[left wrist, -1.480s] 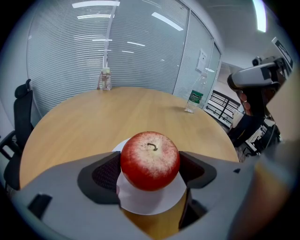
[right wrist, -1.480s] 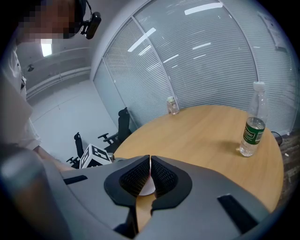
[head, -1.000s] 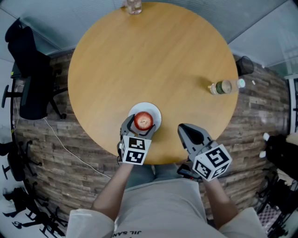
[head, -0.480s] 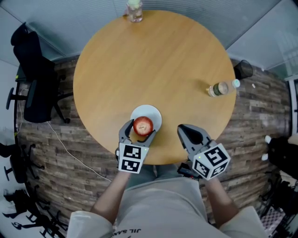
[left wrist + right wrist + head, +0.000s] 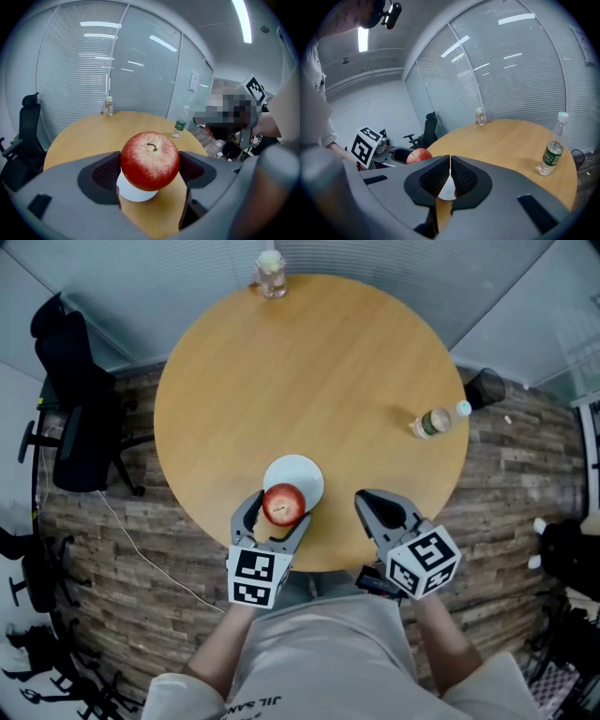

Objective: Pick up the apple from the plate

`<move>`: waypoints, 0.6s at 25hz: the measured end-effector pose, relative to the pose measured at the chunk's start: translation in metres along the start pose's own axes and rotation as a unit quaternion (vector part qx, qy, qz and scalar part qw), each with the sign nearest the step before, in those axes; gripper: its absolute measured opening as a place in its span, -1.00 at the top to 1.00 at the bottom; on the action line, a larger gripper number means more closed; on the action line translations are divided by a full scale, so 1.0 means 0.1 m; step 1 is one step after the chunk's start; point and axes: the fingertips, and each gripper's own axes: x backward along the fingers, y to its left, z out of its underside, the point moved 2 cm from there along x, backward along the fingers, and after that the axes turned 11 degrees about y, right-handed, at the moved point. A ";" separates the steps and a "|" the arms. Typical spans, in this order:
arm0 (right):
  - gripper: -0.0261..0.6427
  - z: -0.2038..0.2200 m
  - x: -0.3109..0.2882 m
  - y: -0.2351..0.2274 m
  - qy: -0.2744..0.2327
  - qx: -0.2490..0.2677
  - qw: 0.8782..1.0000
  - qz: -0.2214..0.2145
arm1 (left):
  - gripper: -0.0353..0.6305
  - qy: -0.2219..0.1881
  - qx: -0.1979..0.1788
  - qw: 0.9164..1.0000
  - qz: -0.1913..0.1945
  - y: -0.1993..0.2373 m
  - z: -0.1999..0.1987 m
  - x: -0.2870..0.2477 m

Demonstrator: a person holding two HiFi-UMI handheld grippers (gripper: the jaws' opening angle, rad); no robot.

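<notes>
A red apple point(image 5: 284, 504) point(image 5: 150, 161) is clamped between the pads of my left gripper point(image 5: 276, 510) and hangs a little above the small white plate point(image 5: 302, 475) point(image 5: 133, 193), toward the plate's near edge. The plate sits bare on the round wooden table point(image 5: 309, 381) near its front edge. My right gripper point(image 5: 373, 505) hovers to the right of the plate over the table's front rim, jaws closed together with nothing between them. In the right gripper view the apple point(image 5: 419, 155) shows at left beyond the jaws.
A plastic water bottle point(image 5: 435, 421) point(image 5: 552, 155) stands at the table's right edge. A small glass jar point(image 5: 270, 273) point(image 5: 108, 106) stands at the far edge. A black office chair point(image 5: 80, 427) is on the floor at the left; a dark bin point(image 5: 484, 387) at the right.
My left gripper, shut on the apple, has lifted it off the plate and drawn it slightly toward me. The right gripper has stayed in place.
</notes>
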 end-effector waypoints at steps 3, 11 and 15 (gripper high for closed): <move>0.83 -0.01 0.01 0.04 -0.002 0.006 1.000 -0.001 | -0.27 -0.008 -0.001 1.000 0.001 -0.05 -0.03 0.08; 0.83 -0.04 0.04 0.17 -0.007 0.019 1.000 -0.005 | -0.27 -0.037 -0.002 0.999 0.010 -0.13 -0.21 0.33; 0.83 -0.09 0.08 0.22 -0.016 0.024 1.000 -0.005 | -0.27 -0.051 -0.004 0.999 0.013 -0.16 -0.28 0.45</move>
